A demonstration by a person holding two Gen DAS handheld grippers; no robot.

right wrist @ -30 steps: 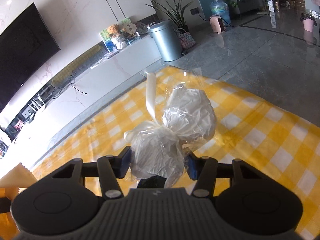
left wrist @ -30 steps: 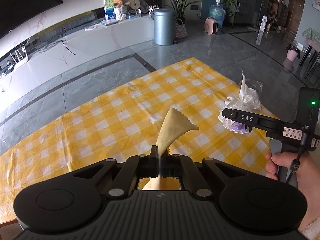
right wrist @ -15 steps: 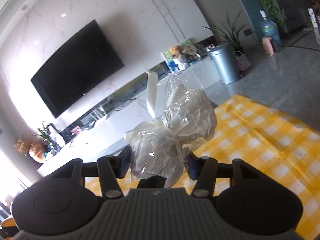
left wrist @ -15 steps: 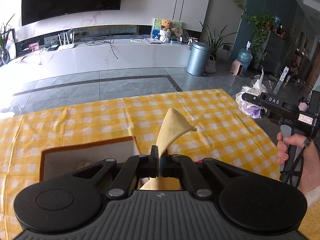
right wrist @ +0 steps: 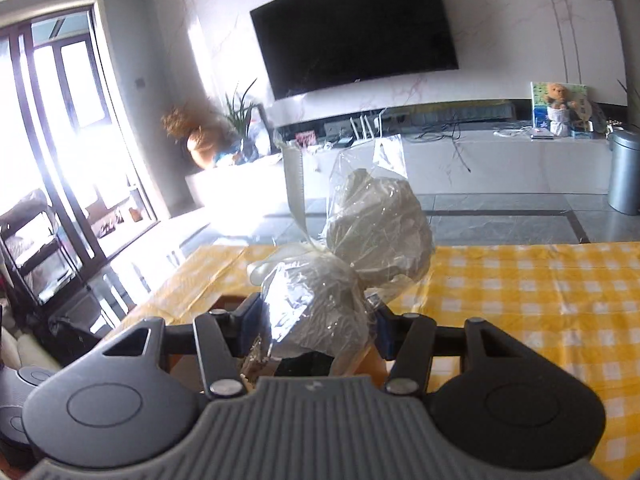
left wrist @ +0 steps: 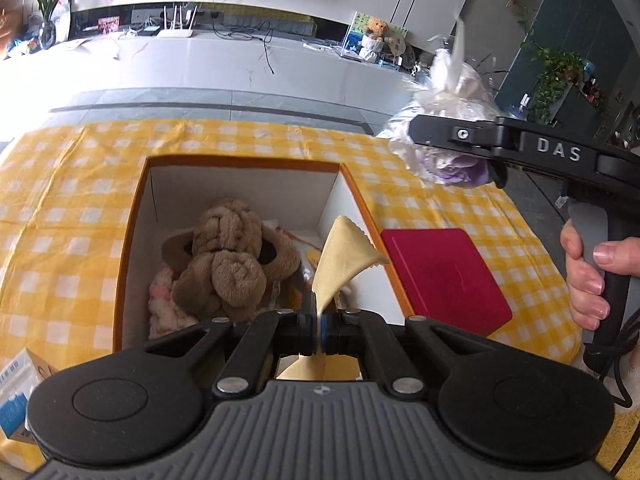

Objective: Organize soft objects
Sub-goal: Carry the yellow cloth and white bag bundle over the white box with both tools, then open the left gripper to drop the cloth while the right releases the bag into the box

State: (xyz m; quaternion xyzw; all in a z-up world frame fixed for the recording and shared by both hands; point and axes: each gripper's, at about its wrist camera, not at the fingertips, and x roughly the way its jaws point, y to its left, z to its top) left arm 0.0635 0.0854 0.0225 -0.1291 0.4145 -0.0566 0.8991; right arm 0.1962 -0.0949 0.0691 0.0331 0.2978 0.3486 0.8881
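Yellow-and-white checked cloth (left wrist: 80,216) covers the bench, and on it stands an open cardboard box (left wrist: 138,216) with orange edges and white inner walls. Inside the box we see a brown plush dog (left wrist: 228,264) lying on a pink-and-white fluffy item (left wrist: 160,300), with other soft things tucked beside it that we cannot make out.

Our left gripper (left wrist: 320,328) is held above the near side of the box. Its jaws are pressed together, pinching a tan cloth with zigzag-cut edges (left wrist: 340,260); one corner of the cloth stands up over the box opening, and the rest hangs below the jaws.

Our right gripper (right wrist: 316,320) is half spread, with its pads pressing on both sides of a cellophane-wrapped bundle (right wrist: 360,256) tied with a pale ribbon (right wrist: 296,196). From the left wrist view, this gripper (left wrist: 456,148) holds the bundle (left wrist: 452,100) in the air above the far right corner of the box, and purple shows through the bottom of the wrap. A hand (left wrist: 592,276) grips its handle at the right edge.

A flat red lid (left wrist: 444,276) lies on the cloth just right of the box. A blue-and-white carton (left wrist: 16,396) sits at the near left.
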